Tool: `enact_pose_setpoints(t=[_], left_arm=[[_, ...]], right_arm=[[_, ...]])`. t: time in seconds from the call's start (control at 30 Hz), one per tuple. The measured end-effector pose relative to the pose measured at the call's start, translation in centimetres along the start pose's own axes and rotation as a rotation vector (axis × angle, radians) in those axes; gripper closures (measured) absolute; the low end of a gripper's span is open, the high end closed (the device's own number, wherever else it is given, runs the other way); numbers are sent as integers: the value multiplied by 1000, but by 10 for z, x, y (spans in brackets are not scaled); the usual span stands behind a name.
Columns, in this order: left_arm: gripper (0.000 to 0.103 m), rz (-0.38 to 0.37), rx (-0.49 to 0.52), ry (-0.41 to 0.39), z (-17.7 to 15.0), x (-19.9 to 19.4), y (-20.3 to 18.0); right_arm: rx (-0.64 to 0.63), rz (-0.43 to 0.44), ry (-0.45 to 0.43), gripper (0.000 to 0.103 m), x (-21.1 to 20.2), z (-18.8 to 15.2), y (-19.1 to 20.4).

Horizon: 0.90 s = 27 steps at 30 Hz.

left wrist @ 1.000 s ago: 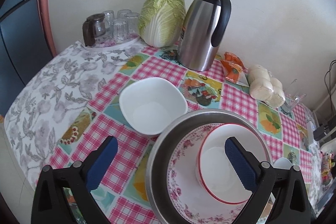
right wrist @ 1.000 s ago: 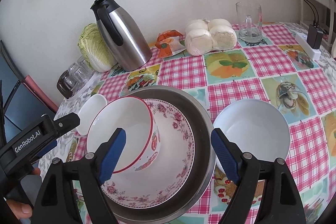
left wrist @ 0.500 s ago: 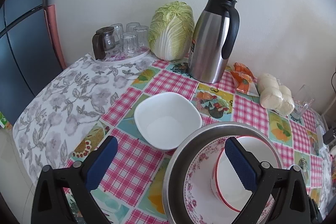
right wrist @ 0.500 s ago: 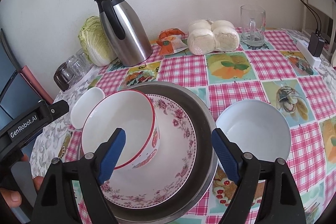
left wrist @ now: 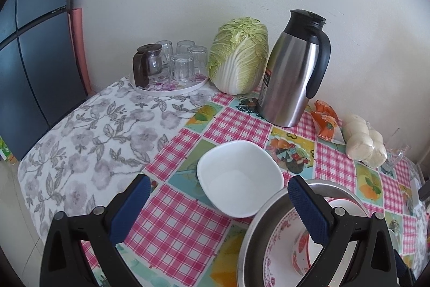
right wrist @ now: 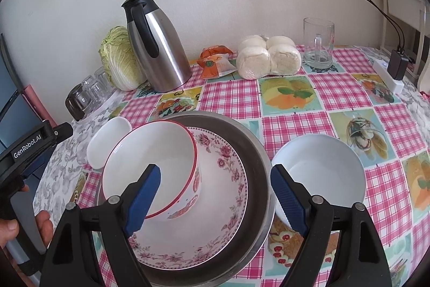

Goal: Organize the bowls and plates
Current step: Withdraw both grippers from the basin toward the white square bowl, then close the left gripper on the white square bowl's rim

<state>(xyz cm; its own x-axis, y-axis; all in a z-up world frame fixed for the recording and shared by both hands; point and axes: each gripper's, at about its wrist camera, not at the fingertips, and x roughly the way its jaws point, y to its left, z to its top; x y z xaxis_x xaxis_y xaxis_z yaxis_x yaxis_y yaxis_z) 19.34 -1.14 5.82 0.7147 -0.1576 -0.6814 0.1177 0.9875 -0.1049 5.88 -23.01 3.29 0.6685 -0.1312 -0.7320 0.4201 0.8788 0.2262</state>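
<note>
A steel basin (right wrist: 252, 147) holds a floral plate (right wrist: 223, 179), and a red-rimmed bowl (right wrist: 153, 149) lies tilted in that plate. My right gripper (right wrist: 215, 171) hovers open over the stack; its left finger is in front of the red-rimmed bowl and its right finger is beside the basin's rim. A round white bowl (right wrist: 319, 171) sits to the right of the basin. A squarish white bowl (left wrist: 239, 179) rests on the cloth left of the basin (left wrist: 258, 227). My left gripper (left wrist: 217, 184) is open and empty above and in front of it.
Along the wall stand a steel thermos jug (left wrist: 290, 71), a cabbage (left wrist: 239, 55) and a tray of upturned glasses (left wrist: 172, 63). Wrapped buns (right wrist: 268, 57), an orange packet (right wrist: 215, 63) and a glass mug (right wrist: 318, 45) follow. The table's edge (left wrist: 29, 168) drops off at the left.
The left gripper has drawn back and to the left, off the basin; the squarish white bowl now shows between its fingers. The right gripper has stayed put.
</note>
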Motion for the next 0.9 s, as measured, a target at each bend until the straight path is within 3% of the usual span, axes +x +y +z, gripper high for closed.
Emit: enact_pose_setpoints(t=[0.47, 0.6, 0.9], left_arm=[[0, -91, -23, 9, 14, 18, 5], [0, -117, -56, 39, 17, 28, 16], [0, -185, -153, 127, 11, 56, 45]], right_arm=[[-37, -35, 10, 18, -16, 17, 11], [-90, -48, 28, 18, -18, 36, 23], [-132, 9, 89, 18, -11, 88, 67]])
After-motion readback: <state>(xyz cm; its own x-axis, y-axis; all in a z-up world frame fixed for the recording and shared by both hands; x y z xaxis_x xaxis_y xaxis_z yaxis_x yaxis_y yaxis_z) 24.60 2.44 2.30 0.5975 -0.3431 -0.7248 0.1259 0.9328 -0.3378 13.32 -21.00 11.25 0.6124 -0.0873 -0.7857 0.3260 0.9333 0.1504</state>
